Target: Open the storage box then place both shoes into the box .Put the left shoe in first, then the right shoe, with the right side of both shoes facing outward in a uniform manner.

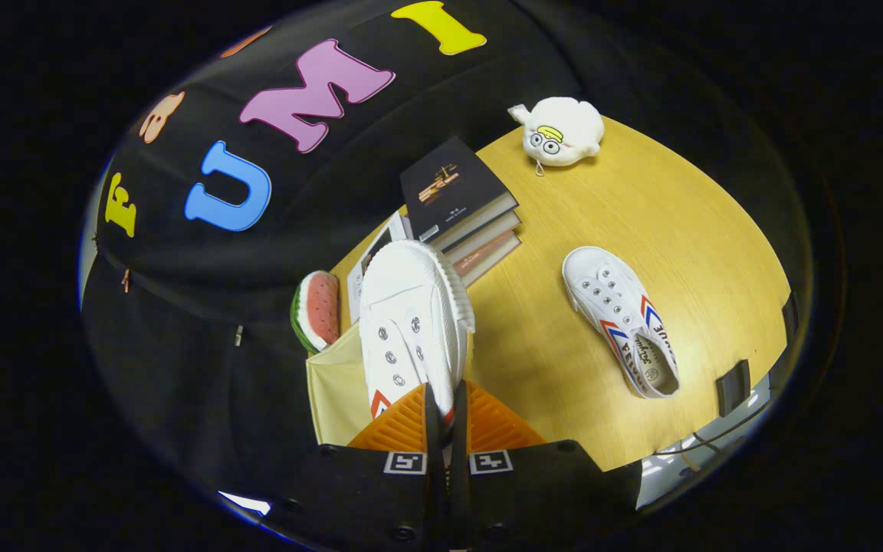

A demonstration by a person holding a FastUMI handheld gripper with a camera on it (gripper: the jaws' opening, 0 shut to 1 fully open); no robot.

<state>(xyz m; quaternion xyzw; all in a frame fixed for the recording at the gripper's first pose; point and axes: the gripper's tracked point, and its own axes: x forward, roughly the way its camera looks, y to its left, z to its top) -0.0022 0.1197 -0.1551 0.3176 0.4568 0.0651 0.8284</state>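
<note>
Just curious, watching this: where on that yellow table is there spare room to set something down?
The bare wooden table is free between the white plush toy and the white canvas shoe lying flat, and beyond that shoe. It is crowded around the stacked books, watermelon slice toy, beige box and the gripper clamping the other shoe.

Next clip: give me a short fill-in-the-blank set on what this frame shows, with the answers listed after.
1. The hand-held gripper is shut on a white ____.
2. The other shoe lies on the yellow ____.
3. The white plush toy sits beyond the stack of ____.
4. A toy slice of ____ lies beside the beige storage box.

Missing words: shoe; table; books; watermelon
</note>
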